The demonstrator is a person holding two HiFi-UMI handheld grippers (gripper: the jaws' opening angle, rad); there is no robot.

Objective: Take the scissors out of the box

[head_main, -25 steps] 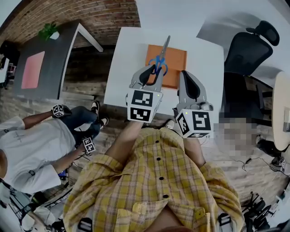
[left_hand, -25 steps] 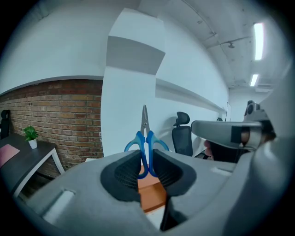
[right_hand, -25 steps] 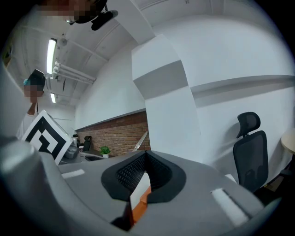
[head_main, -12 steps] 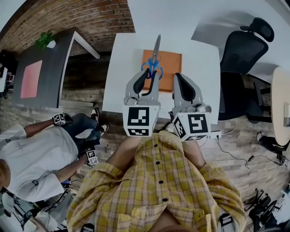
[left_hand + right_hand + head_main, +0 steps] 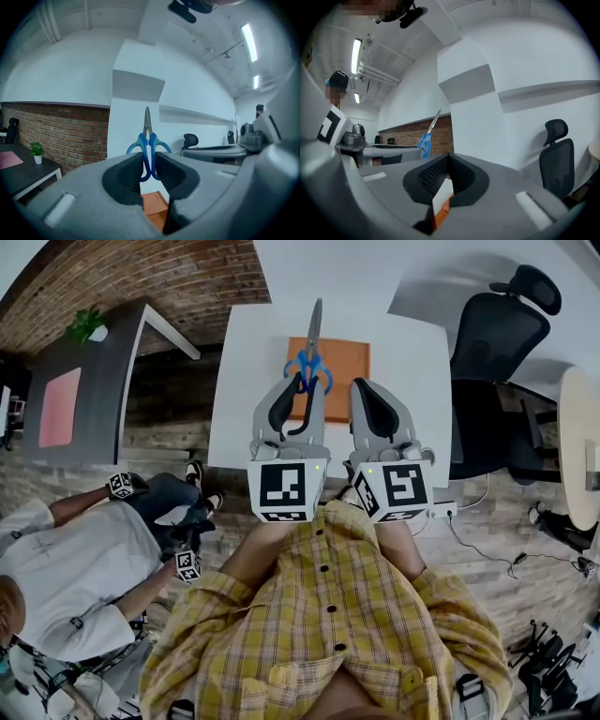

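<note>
Two grippers, one pair of scissors, one box, one desk

- Scissors (image 5: 147,149): blue loops, steel blades closed, tips pointing away from the person. The left gripper (image 5: 304,382) is clamped on the loops. In the head view they sit over the left edge of the box, and they appear to touch neither it nor the desk.
- Box (image 5: 349,367): orange, shallow, open-topped, near the middle of the white desk (image 5: 242,390). Nothing shows inside it.
- Right gripper (image 5: 449,157): jaws together on nothing, just beside the left one, above the desk's near edge.

Handling note (judgement): the removal looks nearly complete. The grip is on rounded plastic with the blades' weight out in front, so a tilt could let them pivot. Hold the clamp firm and the gripper level. Carry the scissors toward the bare left edge of the desk. Lower them until they lie flat, and only then part the jaws. Hold the right gripper clear of the tips
</note>
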